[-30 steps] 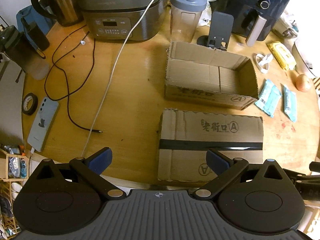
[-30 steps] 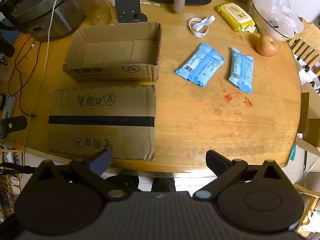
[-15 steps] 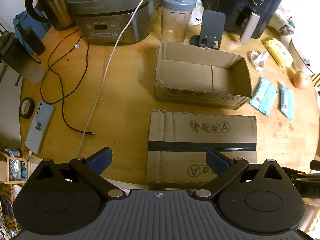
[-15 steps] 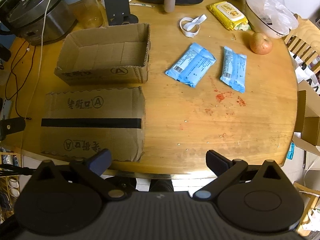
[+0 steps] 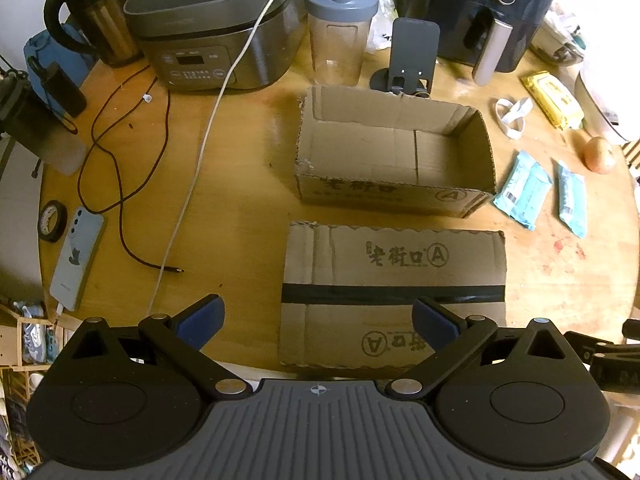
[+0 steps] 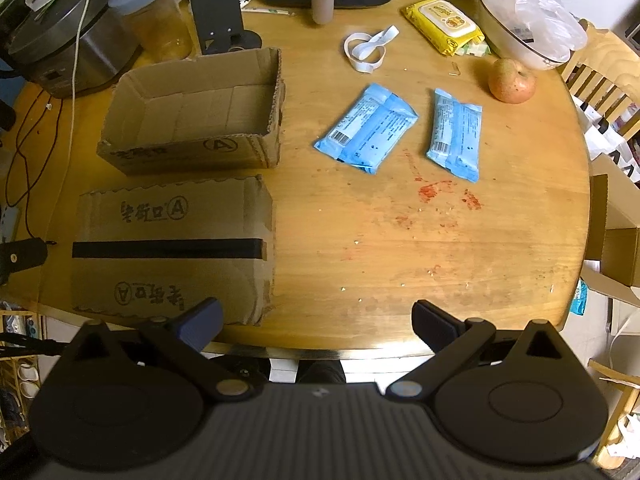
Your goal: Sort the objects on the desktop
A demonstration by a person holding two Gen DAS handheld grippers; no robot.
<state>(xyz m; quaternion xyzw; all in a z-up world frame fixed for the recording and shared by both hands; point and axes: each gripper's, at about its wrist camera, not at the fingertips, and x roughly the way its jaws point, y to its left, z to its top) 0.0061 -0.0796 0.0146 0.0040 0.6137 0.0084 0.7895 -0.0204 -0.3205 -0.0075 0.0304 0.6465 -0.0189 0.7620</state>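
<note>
Left gripper (image 5: 318, 320): jaws spread wide, nothing between the blue pads (image 5: 200, 318), pointing forward and downward. Right gripper (image 6: 316, 320): likewise spread wide and empty, held level with the left, its body visible to the left gripper's right.

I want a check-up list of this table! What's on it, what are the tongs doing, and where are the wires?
Surface: round wooden table, red stains near the packets.
Job's things: open cardboard box, nothing inside; flat box lid in front of it; two blue packets lying right of the box.
Clutter: apple, yellow wipes pack, white band, shaker bottle, rice cooker, kettle, phone, tape roll.
Grippers: left tongs open, holding nothing; right tongs open, holding nothing.
Cables: white cable and dark cable, loose on the table.
Surroundings: wooden chair at the right.
</note>
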